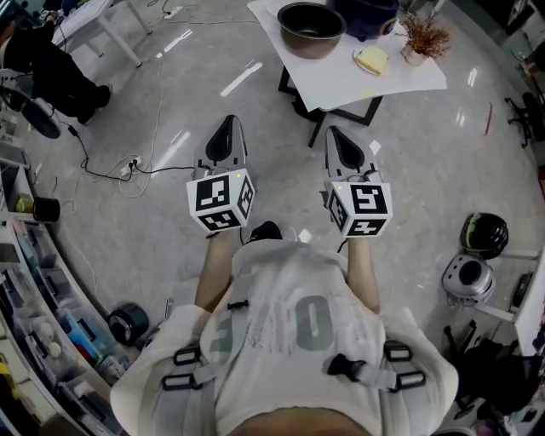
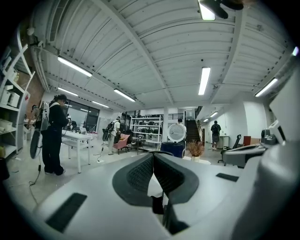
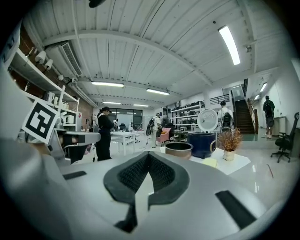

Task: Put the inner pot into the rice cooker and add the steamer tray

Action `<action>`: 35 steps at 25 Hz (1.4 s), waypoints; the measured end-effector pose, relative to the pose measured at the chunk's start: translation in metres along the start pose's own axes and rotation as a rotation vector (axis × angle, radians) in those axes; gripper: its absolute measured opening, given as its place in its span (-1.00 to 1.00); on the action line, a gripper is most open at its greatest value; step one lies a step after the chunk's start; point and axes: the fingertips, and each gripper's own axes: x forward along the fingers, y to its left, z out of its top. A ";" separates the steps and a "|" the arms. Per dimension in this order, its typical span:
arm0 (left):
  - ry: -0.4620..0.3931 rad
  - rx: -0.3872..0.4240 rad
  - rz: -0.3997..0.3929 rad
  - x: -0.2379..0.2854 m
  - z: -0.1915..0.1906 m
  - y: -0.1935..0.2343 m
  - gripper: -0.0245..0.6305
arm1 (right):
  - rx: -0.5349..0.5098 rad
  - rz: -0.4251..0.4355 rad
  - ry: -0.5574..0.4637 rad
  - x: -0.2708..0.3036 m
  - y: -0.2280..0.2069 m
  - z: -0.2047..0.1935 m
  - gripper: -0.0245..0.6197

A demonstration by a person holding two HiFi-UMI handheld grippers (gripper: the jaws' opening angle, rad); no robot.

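Observation:
A bronze-coloured inner pot (image 1: 311,30) (image 3: 178,149) stands on a white table (image 1: 341,81) ahead of me. Behind it is the dark blue rice cooker (image 1: 366,15) (image 3: 201,143) (image 2: 173,148), its round white lid (image 3: 207,120) raised. A flat yellow item (image 1: 372,60) lies beside them. I cannot make out a steamer tray. My left gripper (image 1: 228,121) (image 2: 153,155) and right gripper (image 1: 335,132) (image 3: 148,155) are held side by side over the floor, short of the table. Both are shut with nothing in them.
A dried plant in a small pot (image 1: 421,38) (image 3: 229,142) sits at the table's right end. A cable and power strip (image 1: 128,166) lie on the floor to the left. Round devices (image 1: 470,277) rest at the right, shelving (image 1: 34,315) stands at the left, and a person (image 2: 52,136) is by another table.

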 end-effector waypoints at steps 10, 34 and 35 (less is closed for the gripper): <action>0.004 -0.017 -0.027 0.009 0.004 -0.009 -0.86 | 0.035 -0.020 0.009 0.007 -0.011 -0.008 -0.90; -0.055 -0.098 -0.134 0.181 0.035 0.001 -0.85 | 0.044 -0.146 -0.097 0.114 -0.120 0.040 -0.90; -0.053 -0.099 -0.148 0.194 0.036 0.001 -0.85 | 0.048 -0.154 -0.100 0.124 -0.126 0.043 -0.90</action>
